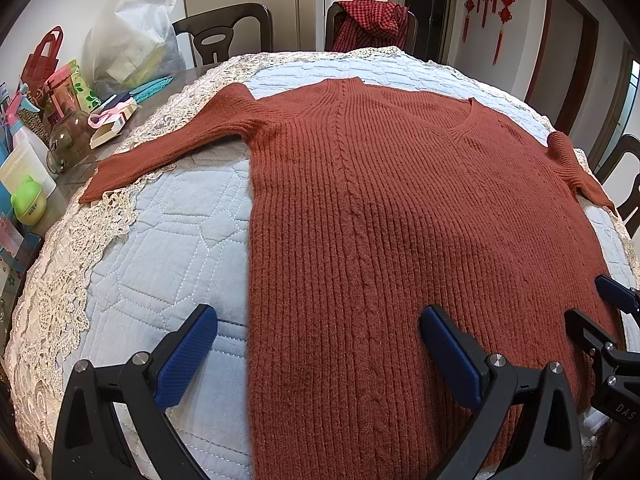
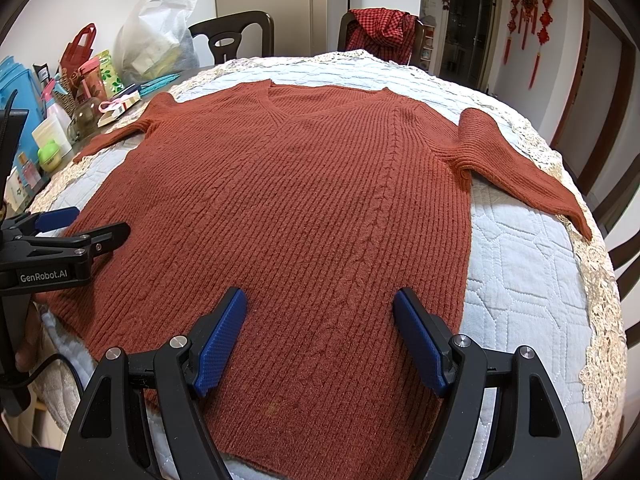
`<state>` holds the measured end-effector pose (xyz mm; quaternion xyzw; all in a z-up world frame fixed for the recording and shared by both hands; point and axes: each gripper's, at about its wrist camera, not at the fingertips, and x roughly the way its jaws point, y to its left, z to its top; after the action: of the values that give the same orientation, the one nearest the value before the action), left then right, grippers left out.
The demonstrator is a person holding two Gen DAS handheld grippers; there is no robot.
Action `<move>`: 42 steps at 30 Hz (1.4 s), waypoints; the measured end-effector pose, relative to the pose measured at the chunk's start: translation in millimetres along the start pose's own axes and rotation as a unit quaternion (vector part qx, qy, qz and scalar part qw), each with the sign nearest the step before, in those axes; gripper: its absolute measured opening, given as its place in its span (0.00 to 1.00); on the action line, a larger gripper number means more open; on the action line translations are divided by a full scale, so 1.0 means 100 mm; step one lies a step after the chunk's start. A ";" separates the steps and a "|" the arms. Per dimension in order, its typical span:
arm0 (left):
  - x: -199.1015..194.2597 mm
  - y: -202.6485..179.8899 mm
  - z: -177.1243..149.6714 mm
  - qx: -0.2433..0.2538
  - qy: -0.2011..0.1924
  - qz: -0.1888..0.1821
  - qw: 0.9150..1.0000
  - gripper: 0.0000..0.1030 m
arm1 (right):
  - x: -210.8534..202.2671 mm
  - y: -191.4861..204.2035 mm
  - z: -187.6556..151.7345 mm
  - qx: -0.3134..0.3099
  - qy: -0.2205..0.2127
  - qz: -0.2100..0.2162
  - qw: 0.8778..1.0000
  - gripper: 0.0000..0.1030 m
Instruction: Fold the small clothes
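Both wrist cameras are looking forward, close over their own spread jaws, sharing the sweater (image 1: 400,220) ahead; each is catching the other's jaws alongside.

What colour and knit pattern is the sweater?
Rust red, ribbed, with vertical cable twists; the sweater shows best in the right wrist view.

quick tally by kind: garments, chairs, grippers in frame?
Garments: 2, the rust sweater and the red checked garment
Chairs: 3, namely
Grippers: 2, the left gripper and the right gripper
Total: 7
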<state>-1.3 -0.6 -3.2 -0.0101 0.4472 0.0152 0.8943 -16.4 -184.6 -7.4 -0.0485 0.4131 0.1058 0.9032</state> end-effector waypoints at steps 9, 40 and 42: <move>-0.02 0.00 0.01 0.000 -0.001 0.000 1.000 1.00 | 0.00 0.00 0.00 0.000 0.000 0.000 1.000 0.74; -0.04 0.00 0.05 0.001 -0.005 -0.002 1.000 1.00 | 0.01 0.00 0.00 0.004 0.006 -0.003 1.000 0.74; -0.04 -0.01 0.04 0.001 -0.005 -0.002 1.000 1.00 | 0.01 0.01 0.00 0.004 0.007 -0.004 1.000 0.74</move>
<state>0.0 -1.0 2.2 -0.0096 0.4424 0.0130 0.8967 -15.8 -183.9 -7.9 -0.0472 0.4197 0.1001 0.9009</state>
